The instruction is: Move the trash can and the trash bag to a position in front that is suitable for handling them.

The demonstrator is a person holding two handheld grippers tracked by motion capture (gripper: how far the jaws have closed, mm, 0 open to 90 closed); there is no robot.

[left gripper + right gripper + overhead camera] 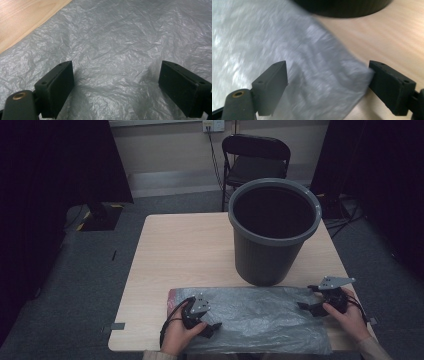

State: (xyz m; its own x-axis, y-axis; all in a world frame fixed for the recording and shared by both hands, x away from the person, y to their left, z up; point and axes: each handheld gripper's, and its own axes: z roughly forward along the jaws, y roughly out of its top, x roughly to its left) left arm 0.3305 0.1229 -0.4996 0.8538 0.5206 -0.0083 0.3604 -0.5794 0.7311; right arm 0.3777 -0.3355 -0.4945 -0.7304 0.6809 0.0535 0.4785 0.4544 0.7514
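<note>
A grey plastic bag (260, 317) lies flat and crinkled along the near edge of the light wooden tabletop (185, 250), with a reddish strip showing at its left end. Just behind it, touching or nearly touching its far edge, a dark grey waste bin (272, 232) stands upright toward the right half of the tabletop; its inside looks dark, and no contents can be made out in it. The left claw (212, 326), held in the person's left hand (177, 335), sits over the left part of the bag; in the left gripper view (116, 85) its jaws stand wide apart with wrinkled bag film spread between them and a wedge of bare wood at the upper left, and they grip nothing. The right claw (307, 306), held in the right hand (350, 317), is at the bag's right end, near the foot of the bin. In the right gripper view (328, 85) its jaws are also wide open, straddling the bag's corner, whose edge runs diagonally across the wood; the picture there is blurred, and the bin's dark base shows at the top. Beyond the tabletop a black folding chair (255, 160) stands by the wall on grey carpet.
</note>
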